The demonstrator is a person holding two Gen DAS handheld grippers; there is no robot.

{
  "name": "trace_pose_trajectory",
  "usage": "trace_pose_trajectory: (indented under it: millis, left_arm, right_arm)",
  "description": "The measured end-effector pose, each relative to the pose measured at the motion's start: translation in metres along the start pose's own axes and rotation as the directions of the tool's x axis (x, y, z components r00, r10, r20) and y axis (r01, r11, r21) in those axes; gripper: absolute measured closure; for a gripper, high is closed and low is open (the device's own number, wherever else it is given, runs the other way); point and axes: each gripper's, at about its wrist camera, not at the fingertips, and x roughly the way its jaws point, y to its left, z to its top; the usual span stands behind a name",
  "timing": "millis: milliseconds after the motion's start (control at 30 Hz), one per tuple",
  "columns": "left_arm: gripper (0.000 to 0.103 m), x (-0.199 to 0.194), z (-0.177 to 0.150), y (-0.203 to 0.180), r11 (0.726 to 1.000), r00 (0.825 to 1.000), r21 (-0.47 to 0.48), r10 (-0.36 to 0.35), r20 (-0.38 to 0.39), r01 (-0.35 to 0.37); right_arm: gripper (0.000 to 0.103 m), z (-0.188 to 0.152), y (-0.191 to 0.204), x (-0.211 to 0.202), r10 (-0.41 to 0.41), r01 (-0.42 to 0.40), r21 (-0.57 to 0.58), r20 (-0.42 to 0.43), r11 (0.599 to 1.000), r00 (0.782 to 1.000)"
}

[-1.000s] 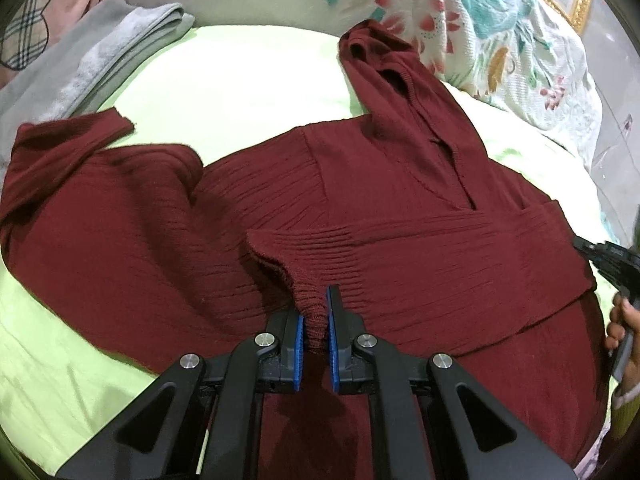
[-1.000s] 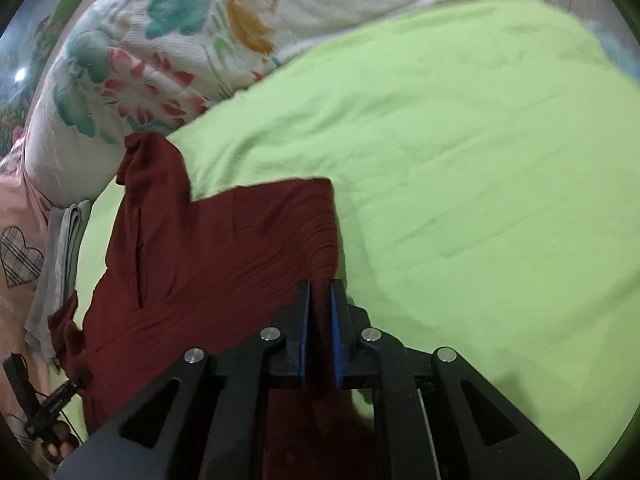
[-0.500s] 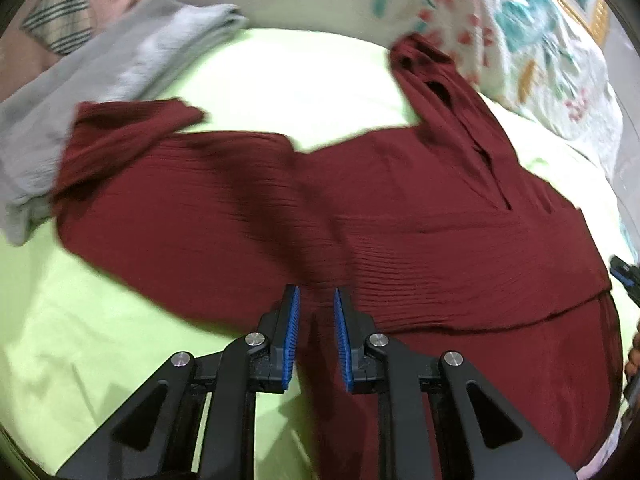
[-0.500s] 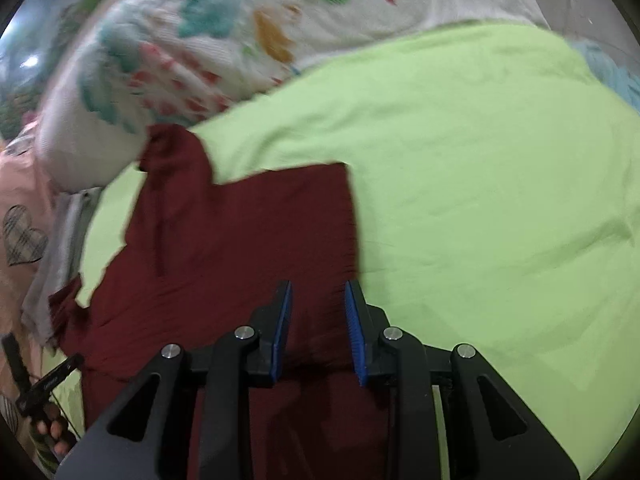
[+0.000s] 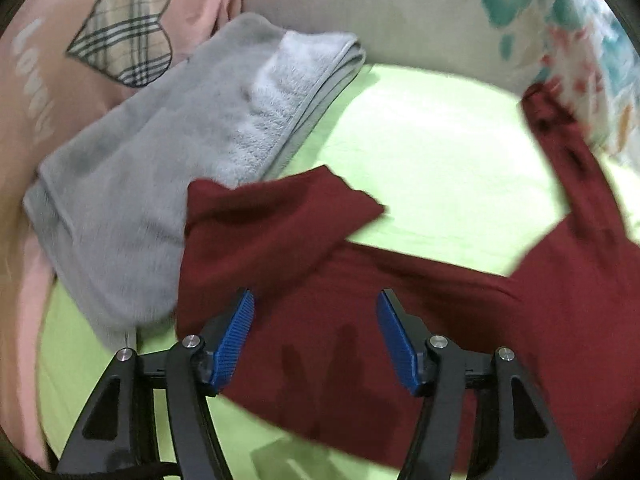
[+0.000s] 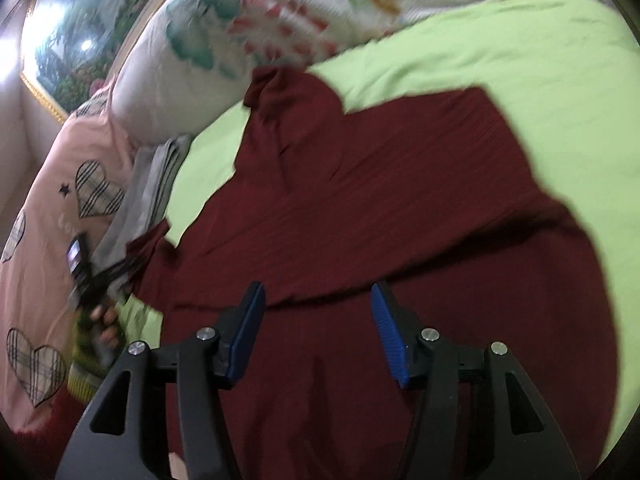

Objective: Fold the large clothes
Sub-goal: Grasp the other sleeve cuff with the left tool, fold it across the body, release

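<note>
Looking across the green bedsheet (image 6: 460, 40), I see the dark red sweater (image 6: 380, 208) spread flat over it, hood toward the floral pillow (image 6: 260, 12) and one sleeve end lying on the folded grey towel (image 5: 168, 152) beside the pink heart-print bedding (image 5: 80, 40). A second ago my left gripper (image 5: 316, 336) was pinched on a ridge of the knit and my right gripper (image 6: 318, 332) sat closed at the sweater's edge. Now both have let go, their jaws opening with blue pads apart, hovering above the cloth and gripping nothing, with no container visible.
</note>
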Motion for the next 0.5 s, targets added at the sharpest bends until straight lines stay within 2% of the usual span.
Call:
trace_pose_trajectory:
  millis: [133, 200, 233, 267, 300, 433, 500]
  left_arm:
    - [0.039, 0.039, 0.018, -0.004, 0.996, 0.997, 0.062, 0.062, -0.037, -0.06]
    - [0.04, 0.05, 0.023, -0.001, 0.997, 0.997, 0.061, 0.058, -0.045, -0.055]
    - [0.055, 0.054, 0.026, 0.001, 0.998, 0.998, 0.05, 0.042, -0.044, -0.04]
    - [0.085, 0.055, 0.028, 0.004, 0.999, 0.999, 0.039, 0.028, -0.043, -0.027]
    - [0.098, 0.056, 0.03, 0.007, 1.0, 0.999, 0.024, 0.011, -0.05, -0.009]
    - [0.1, 0.043, 0.032, 0.019, 0.998, 0.999, -0.043, -0.04, -0.027, 0.039]
    - [0.1, 0.029, 0.028, 0.022, 0.993, 0.996, -0.08, -0.087, -0.008, 0.086]
  right_arm:
    - [0.047, -0.01, 0.013, 0.008, 0.044, -0.044, -0.001, -0.037, 0.999, 0.998]
    - [0.047, -0.012, 0.018, 0.01, 0.044, -0.044, -0.005, -0.042, 0.999, 0.998]
    - [0.047, -0.013, 0.019, 0.01, 0.046, -0.046, -0.005, -0.043, 0.999, 0.998]
    - [0.047, -0.013, 0.02, 0.011, 0.047, -0.047, -0.004, -0.043, 0.999, 0.998]
    - [0.047, -0.013, 0.021, 0.011, 0.045, -0.046, -0.003, -0.041, 0.999, 0.998]
    - [0.047, -0.014, 0.023, 0.012, 0.044, -0.044, -0.001, -0.034, 0.999, 0.998]
    - [0.047, -0.016, 0.023, 0.012, 0.05, -0.05, -0.003, -0.034, 0.999, 0.998]
